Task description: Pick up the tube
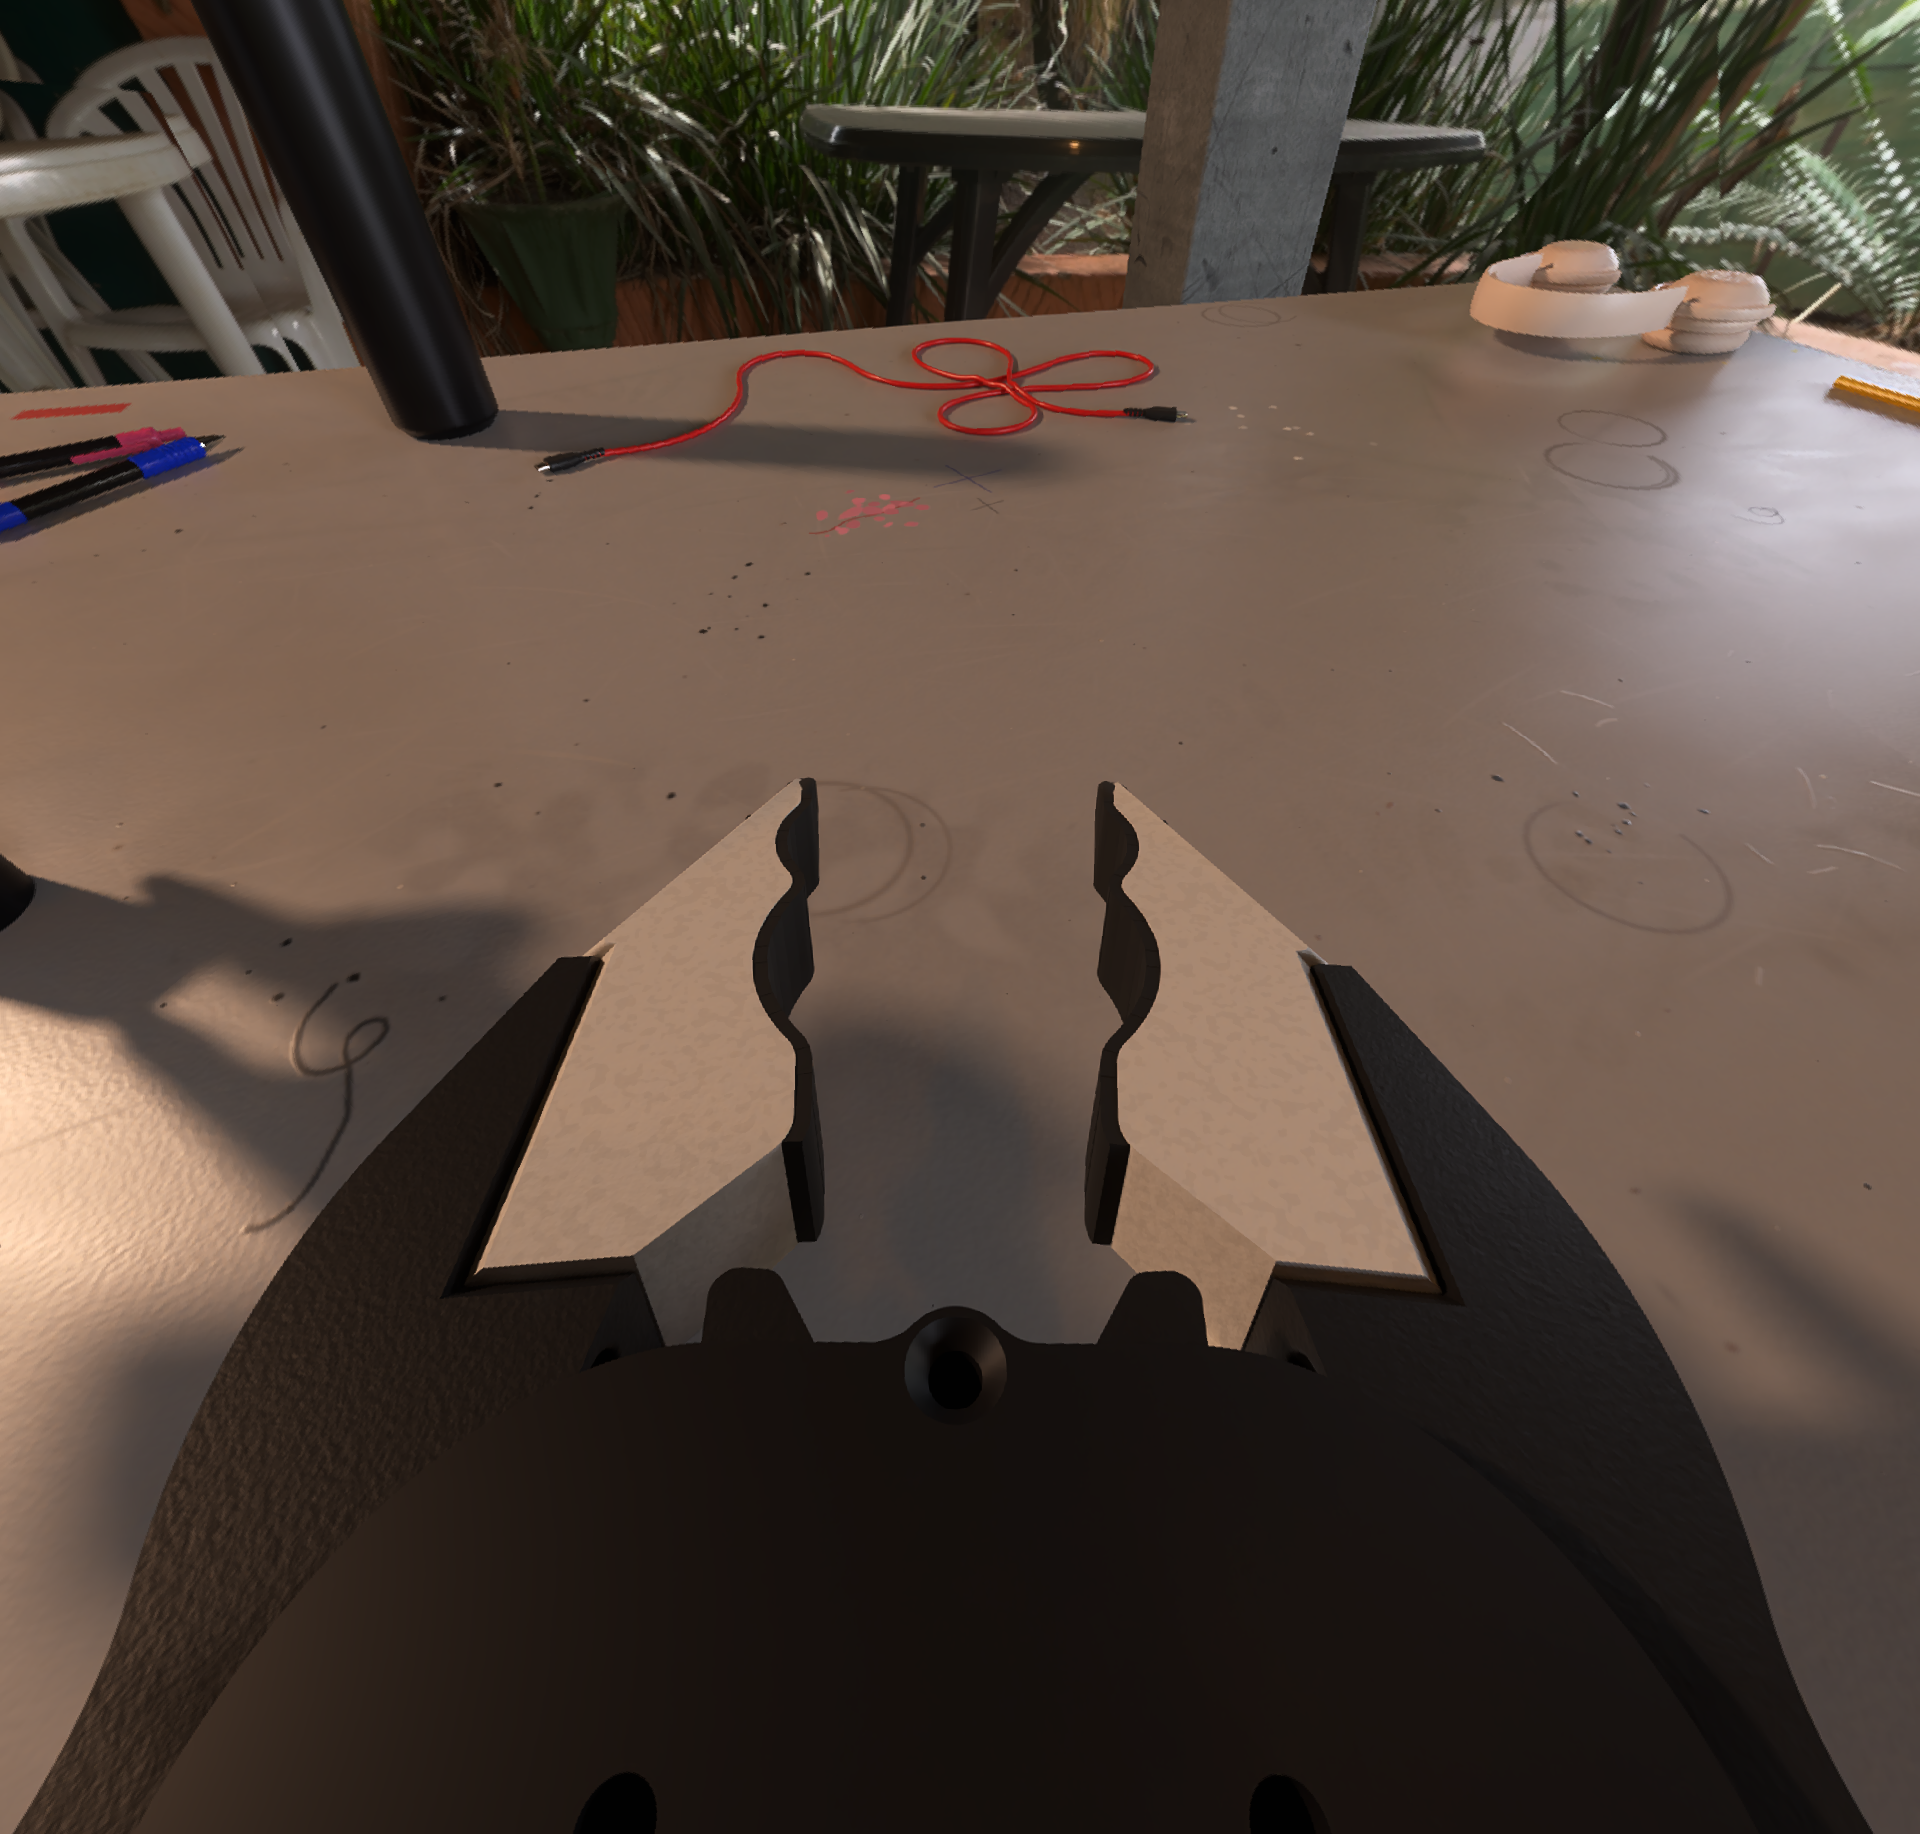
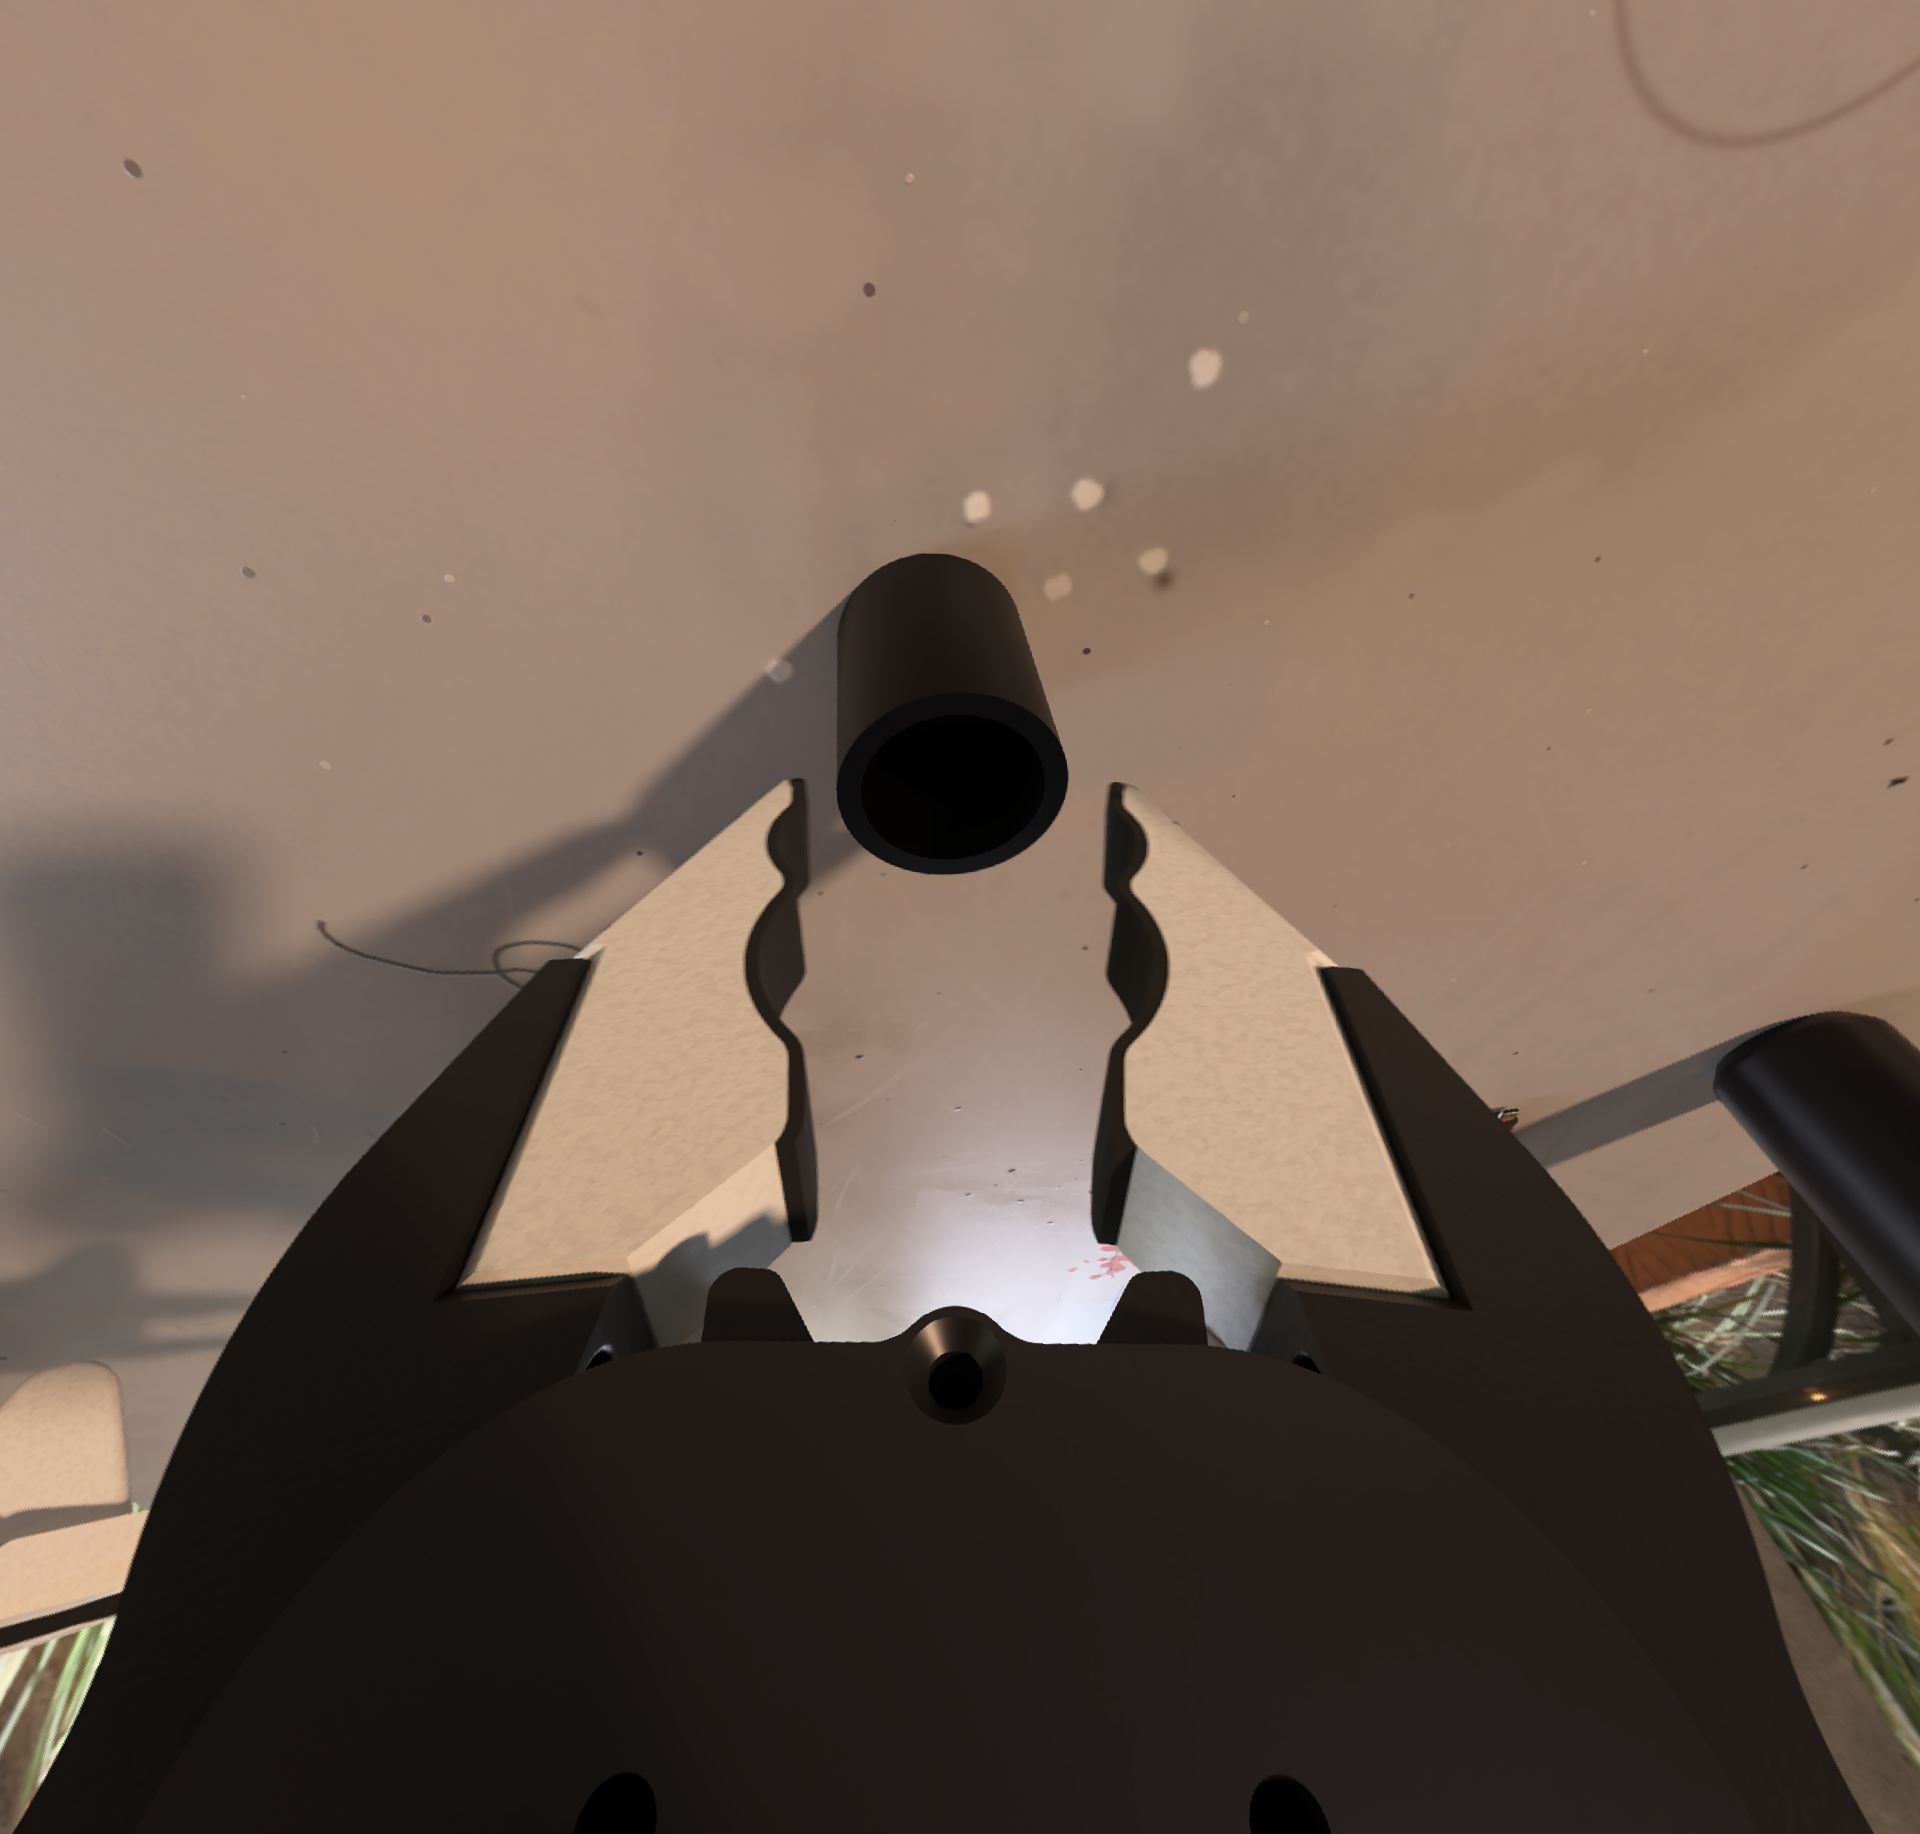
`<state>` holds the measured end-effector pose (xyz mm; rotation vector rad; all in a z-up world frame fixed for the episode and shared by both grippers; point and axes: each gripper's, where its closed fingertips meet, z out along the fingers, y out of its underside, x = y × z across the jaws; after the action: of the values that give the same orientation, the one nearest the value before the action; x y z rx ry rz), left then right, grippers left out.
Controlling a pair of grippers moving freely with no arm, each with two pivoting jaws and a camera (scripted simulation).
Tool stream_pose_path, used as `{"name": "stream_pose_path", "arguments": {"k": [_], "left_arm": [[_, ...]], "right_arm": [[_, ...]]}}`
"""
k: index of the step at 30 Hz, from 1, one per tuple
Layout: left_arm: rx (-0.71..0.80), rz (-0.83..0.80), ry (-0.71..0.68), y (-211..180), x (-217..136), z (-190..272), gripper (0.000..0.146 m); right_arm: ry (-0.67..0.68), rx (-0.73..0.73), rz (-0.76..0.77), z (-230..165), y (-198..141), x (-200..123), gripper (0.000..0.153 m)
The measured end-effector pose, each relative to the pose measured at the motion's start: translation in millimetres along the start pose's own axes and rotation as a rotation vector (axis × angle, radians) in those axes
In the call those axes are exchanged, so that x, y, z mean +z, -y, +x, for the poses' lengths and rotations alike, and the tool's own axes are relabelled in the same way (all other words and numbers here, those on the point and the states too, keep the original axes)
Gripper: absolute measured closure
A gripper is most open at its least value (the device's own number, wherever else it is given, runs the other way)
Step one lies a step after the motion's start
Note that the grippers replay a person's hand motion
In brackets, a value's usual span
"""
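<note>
Pens (image 1: 104,470): a pink one and blue ones are laid at the left edge of the worktop (image 1: 1247,641), as seen in the left wrist view.
Black cylinder (image 1: 343,184): a tall dark cylinder is seen tilted near the far left corner; whether it is a second tube cannot be told.
Red cable (image 1: 977,397): looped in a clover shape toward the far edge, well apart from both tongs.
Headphones (image 1: 1621,314): pale, set at the far right corner, with a yellow pencil (image 1: 1870,394) just beside the right edge.
Left tongs (image 1: 956,797): released, nothing held between the jaws; only bare worktop is seen ahead.
Tube (image 2: 945,724): a short black hollow tube is seen upright on the worktop in the right wrist view, its open mouth turned to the camera.
Right tongs (image 2: 956,797): spread apart, empty, poised above the tube with its rim just past the fingertips and centred in the gap.
Risk: the tube could be tipped over if a fingertip is brought down on its rim instead of past its wall.
Risk: a smooth round wall may be let slip if the jaws are clenched too near the top.
</note>
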<state>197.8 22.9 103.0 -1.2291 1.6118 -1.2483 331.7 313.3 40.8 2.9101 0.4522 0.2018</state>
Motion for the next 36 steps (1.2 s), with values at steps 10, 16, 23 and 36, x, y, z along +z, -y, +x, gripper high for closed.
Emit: {"name": "stream_pose_path", "arguments": {"k": [10, 16, 23, 36], "left_arm": [[-0.036, -0.024, -0.018, -6, 3, -3, 0.093], [-0.025, -0.039, -0.034, -10, 4, 2, 0.093], [-0.033, -0.027, -0.055, -11, 12, 8, 0.093], [-0.348, 0.129, -0.133, 56, 67, 27, 0.093]], "right_arm": [[0.136, -0.035, 0.422, -34, 1, -87, 0.111], [0.079, -0.035, 0.716, -54, -99, -147, 0.111], [-0.056, 0.192, 1.042, -77, -267, -163, 0.111], [-0.221, 0.609, 1.417, -86, -417, -96, 0.111]]}}
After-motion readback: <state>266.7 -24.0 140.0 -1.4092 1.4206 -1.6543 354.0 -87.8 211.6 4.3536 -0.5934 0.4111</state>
